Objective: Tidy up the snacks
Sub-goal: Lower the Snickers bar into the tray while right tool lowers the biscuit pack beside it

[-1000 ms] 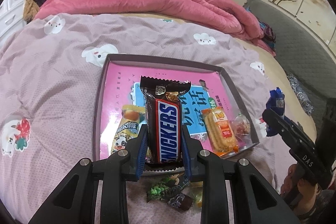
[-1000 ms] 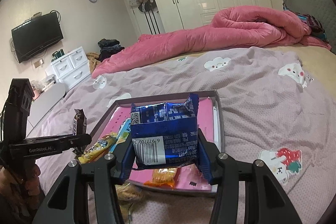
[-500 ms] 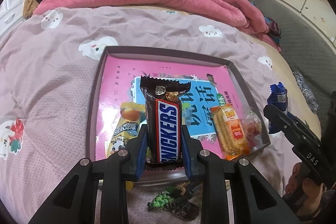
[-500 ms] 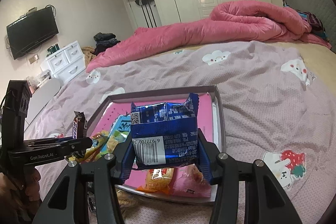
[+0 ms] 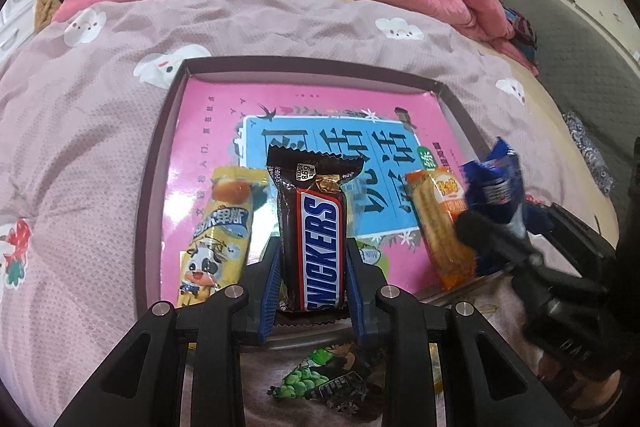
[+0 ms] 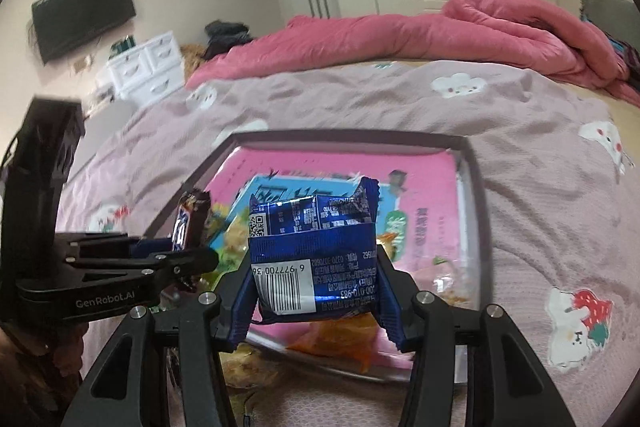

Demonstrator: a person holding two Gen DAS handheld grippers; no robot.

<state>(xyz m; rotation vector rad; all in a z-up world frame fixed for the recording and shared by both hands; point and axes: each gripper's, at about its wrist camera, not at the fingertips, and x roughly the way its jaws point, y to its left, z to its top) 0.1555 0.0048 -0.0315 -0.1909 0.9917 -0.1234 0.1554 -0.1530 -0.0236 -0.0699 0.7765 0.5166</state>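
1. Snickers bar (image 5: 314, 239) is sitting clamped between the blue pads of the left gripper (image 5: 312, 287), lower centre of the left wrist view; its long axis is running up the frame, crimped end uppermost.
2. Blue packet (image 6: 316, 259) is sitting clenched in the right gripper (image 6: 316, 303), centre of the right wrist view, barcode face toward the camera, open-looking torn edge pointing up.
3. Both are hanging over the near edge of the box lid (image 5: 160, 163) with its pink liner.
4. Inside it are lying a yellow cow-print packet (image 5: 220, 235), lower left, and an orange biscuit packet (image 5: 442, 223), right, both lengthwise up-frame.
5. Lid is resting on the mauve bedspread (image 5: 80, 147).
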